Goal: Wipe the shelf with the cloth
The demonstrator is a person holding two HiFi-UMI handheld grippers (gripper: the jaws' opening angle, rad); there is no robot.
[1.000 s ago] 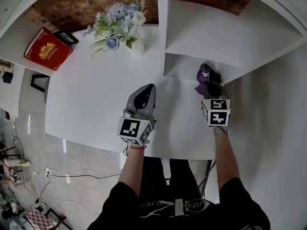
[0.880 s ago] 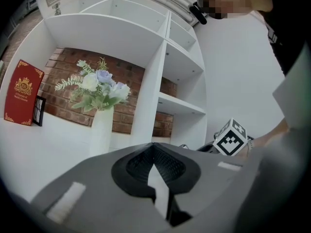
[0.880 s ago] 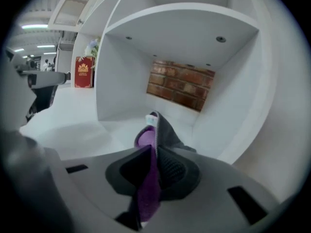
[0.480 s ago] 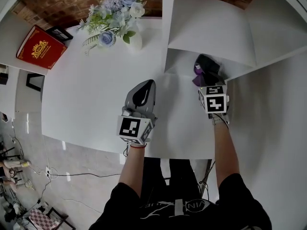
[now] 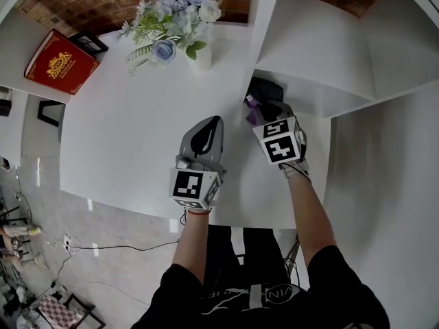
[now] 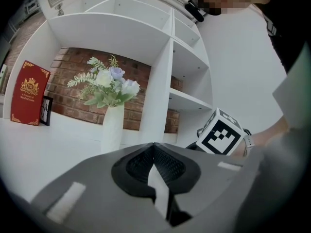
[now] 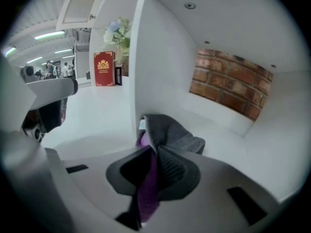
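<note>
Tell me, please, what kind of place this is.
Probably a staged display, not a lived-in home: a white shelving unit against a brick wall, with a flower vase and a red book.

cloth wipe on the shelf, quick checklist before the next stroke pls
1. Cloth clamped in right gripper: ok, jaws shut on it.
2. Cloth pressing on shelf floor: cannot tell.
3. Shelf floor ahead bare: ok.
4. Left gripper clear of the path: ok, shut, empty, outside the compartment.
5. Vase out of reach: ok, beyond the divider.
</note>
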